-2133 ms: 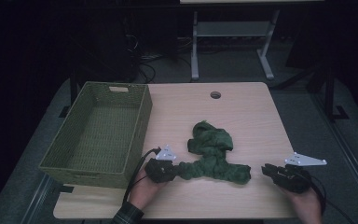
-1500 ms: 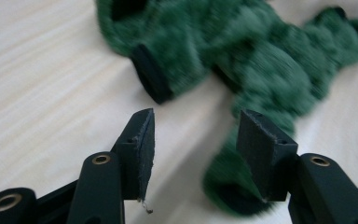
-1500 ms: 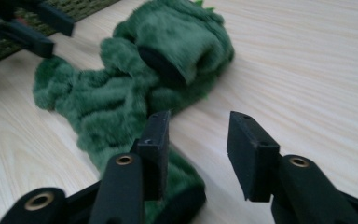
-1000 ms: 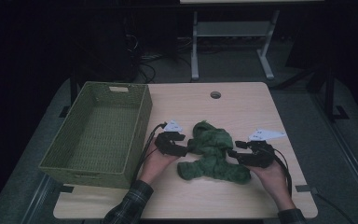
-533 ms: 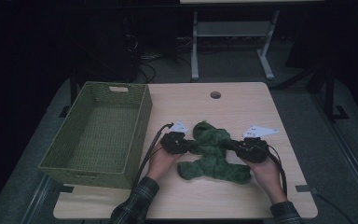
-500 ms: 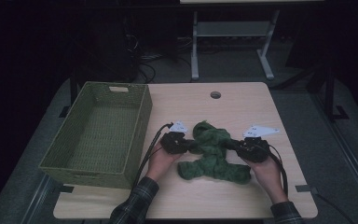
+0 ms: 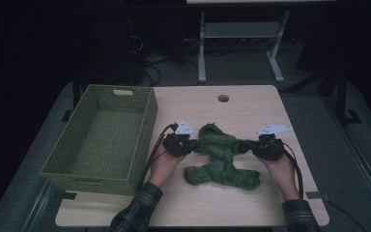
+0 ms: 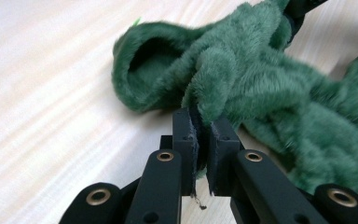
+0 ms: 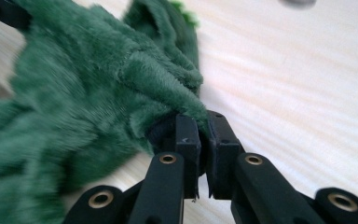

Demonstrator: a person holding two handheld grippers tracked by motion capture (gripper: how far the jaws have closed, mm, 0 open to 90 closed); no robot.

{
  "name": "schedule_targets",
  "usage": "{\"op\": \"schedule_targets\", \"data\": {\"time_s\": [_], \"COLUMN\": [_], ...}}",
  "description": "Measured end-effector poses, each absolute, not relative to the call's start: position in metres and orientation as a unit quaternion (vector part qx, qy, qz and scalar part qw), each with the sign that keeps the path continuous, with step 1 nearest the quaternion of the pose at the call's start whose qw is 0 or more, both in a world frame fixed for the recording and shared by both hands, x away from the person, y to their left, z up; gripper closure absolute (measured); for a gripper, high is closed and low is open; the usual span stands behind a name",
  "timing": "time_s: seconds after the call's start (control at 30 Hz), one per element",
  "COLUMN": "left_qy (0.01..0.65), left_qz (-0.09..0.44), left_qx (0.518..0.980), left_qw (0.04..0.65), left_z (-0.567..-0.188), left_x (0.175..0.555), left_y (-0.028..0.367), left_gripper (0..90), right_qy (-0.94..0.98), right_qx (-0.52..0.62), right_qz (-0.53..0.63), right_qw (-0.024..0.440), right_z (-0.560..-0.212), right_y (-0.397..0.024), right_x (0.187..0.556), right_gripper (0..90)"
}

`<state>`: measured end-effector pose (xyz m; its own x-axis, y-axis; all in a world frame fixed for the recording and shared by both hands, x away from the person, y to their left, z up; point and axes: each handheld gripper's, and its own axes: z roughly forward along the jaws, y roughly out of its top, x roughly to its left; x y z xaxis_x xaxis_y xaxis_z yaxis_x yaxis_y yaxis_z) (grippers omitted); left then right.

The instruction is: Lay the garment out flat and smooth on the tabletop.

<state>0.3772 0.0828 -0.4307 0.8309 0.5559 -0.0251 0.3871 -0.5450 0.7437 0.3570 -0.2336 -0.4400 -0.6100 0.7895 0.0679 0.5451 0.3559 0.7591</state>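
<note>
A fuzzy dark green garment (image 7: 220, 162) lies crumpled on the light wood table (image 7: 251, 108). My left gripper (image 7: 192, 145) sits at its left side. In the left gripper view the garment (image 8: 261, 79) has a fold pinched in my left gripper (image 8: 201, 128), whose jaws have just been closing. My right gripper (image 7: 252, 147) is at the garment's right side. Its jaws have also just been closing, and in the right gripper view my right gripper (image 9: 204, 130) clamps an edge of the garment (image 9: 84, 93). A hand holds each gripper.
An empty green woven basket (image 7: 144, 121) stands on the table's left part, close to my left hand. A round cable hole (image 7: 223, 98) is near the far edge. Bare tabletop lies in front of and behind the garment. The surroundings are dark.
Both grippers moved in from nearer the front edge to the garment's upper sides, the right one from far right. Their jaws closed on the fabric, which now stretches between them.
</note>
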Motion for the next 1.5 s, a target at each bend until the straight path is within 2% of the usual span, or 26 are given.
{"op": "schedule_targets", "data": {"time_s": [0.17,0.43,0.53,0.7,0.77,0.97,1.2,1.47,1.5], "left_qy": [0.279,0.283,0.285,0.286,0.287,0.296,0.313,0.329,0.333], "left_qz": [0.087,0.076,0.070,0.075,0.078,0.090,0.098,0.090,0.088], "left_qx": [0.883,0.887,0.879,0.866,0.863,0.854,0.853,0.853,0.851], "left_qw": [0.368,0.357,0.376,0.404,0.408,0.417,0.405,0.396,0.397], "left_z": [-0.446,-0.457,-0.449,-0.427,-0.424,-0.411,-0.416,-0.429,-0.431], "left_x": [0.383,0.386,0.384,0.385,0.386,0.396,0.415,0.434,0.436], "left_y": [0.079,0.073,0.075,0.086,0.088,0.095,0.096,0.093,0.092], "left_gripper": [83.5,81.4,74.2,54.6,50.6,48.7,48.9,48.8,48.8], "right_qy": [0.822,0.826,0.822,0.803,0.800,0.795,0.798,0.811,0.817], "right_qx": [0.423,0.430,0.431,0.423,0.416,0.406,0.391,0.385,0.384], "right_qz": [0.357,0.345,0.354,0.398,0.408,0.420,0.429,0.420,0.416], "right_qw": [0.133,0.120,0.116,0.135,0.141,0.163,0.161,0.129,0.114], "right_z": [-0.460,-0.468,-0.465,-0.441,-0.432,-0.402,-0.389,-0.396,-0.401], "right_y": [-0.235,-0.232,-0.233,-0.241,-0.244,-0.251,-0.241,-0.218,-0.212], "right_x": [0.367,0.368,0.367,0.358,0.355,0.358,0.377,0.411,0.417], "right_gripper": [84.7,84.0,79.6,63.0,60.0,60.0,61.5,61.8,61.5]}}
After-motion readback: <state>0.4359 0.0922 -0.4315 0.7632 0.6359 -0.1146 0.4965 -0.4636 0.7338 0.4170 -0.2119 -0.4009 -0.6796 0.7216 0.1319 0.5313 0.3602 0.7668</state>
